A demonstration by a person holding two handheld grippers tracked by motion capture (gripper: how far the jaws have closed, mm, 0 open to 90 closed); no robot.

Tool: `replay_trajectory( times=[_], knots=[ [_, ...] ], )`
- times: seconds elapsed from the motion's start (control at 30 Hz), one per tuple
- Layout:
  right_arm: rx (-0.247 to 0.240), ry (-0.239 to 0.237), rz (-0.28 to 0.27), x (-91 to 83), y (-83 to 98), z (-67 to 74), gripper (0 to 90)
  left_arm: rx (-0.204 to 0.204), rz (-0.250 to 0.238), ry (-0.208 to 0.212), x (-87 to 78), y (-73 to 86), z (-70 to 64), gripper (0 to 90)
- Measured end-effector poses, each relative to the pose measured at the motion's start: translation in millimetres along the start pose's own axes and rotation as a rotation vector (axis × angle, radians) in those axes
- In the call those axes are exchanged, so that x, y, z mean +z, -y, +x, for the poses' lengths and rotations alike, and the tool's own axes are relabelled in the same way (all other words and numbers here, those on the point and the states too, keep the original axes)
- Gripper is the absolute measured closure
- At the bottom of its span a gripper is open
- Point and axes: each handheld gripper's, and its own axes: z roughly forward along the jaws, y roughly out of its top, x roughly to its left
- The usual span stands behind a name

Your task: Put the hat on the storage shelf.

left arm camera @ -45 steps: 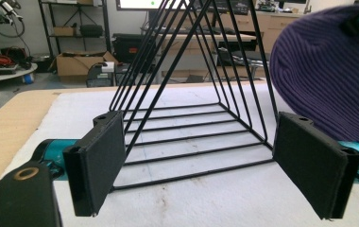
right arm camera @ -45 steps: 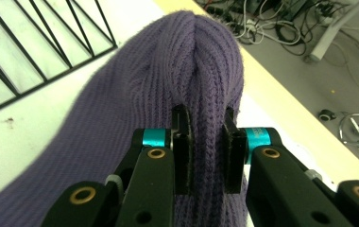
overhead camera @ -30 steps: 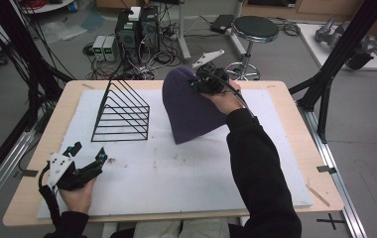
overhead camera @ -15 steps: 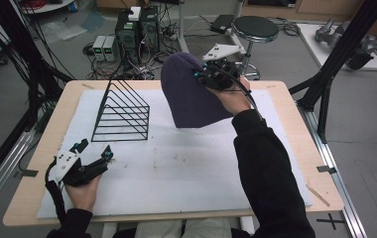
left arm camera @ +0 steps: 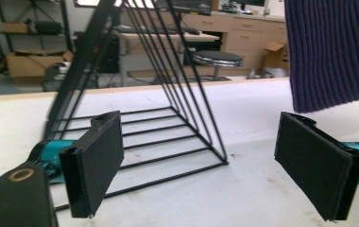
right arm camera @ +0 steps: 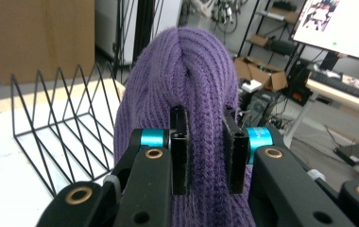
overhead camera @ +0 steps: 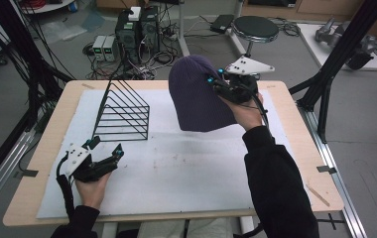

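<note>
The table (overhead camera: 295, 163) under my arms carries a white mat, and on its far left part stands the black wire rack (overhead camera: 122, 111), a row of triangular dividers. Right of the rack and lifted clear of the mat hangs the purple knit beanie (overhead camera: 194, 94), held up over the far middle of the table by my right gripper (overhead camera: 215, 83).

I judge the beanie light, soft and floppy: it droops from the one pinch, its lower edge loose above the mat. The ribbed knit should give good friction, so slipping is not my worry; sagging and folding are. A single fold bunched between the pads carries it, but to spread or place it I would want a second hold on the lower edge.

My right gripper (right arm camera: 205, 151) is clamped on the beanie (right arm camera: 187, 85), a ridge of knit squeezed between the two jaws. My left gripper (overhead camera: 108, 154) sits near the near left edge of the mat with its jaws wide apart and nothing between them.

The right gripper view shows the pinch itself, how the fabric gathers into a pleat at the pads, which the high view hides behind my hand. The left gripper view, from my left gripper (left arm camera: 215, 165), looks through the rack (left arm camera: 168, 94) at mat level and shows the beanie (left arm camera: 331, 52) hanging clear above the surface at the right.
</note>
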Motion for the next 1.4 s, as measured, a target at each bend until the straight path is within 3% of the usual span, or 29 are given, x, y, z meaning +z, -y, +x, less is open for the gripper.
replay_trajectory(
  times=[0.33, 0.77, 1.13, 1.23, 1.4],
  knots=[
    [0.050, -0.027, -0.108, -28.2, 0.8, 10.0, 77.7, -0.027, 0.006, 0.100, 18.2, -5.7, -14.9, 16.1],
    [0.081, -0.106, -0.180, -32.5, 11.0, 30.1, 77.7, -0.074, -0.001, 0.194, 31.5, -14.2, -21.7, 16.1],
    [0.066, -0.160, -0.210, -35.5, 8.7, 46.9, 77.6, -0.122, -0.002, 0.367, 51.1, -22.9, -38.1, 16.4],
    [0.061, -0.180, -0.216, -35.0, 7.8, 52.5, 77.6, -0.114, 0.003, 0.405, 54.8, -24.6, -43.5, 17.1],
    [0.055, -0.217, -0.228, -34.8, 5.4, 62.6, 77.5, -0.128, 0.037, 0.466, 61.5, -23.2, -50.9, 17.6]
  ],
)
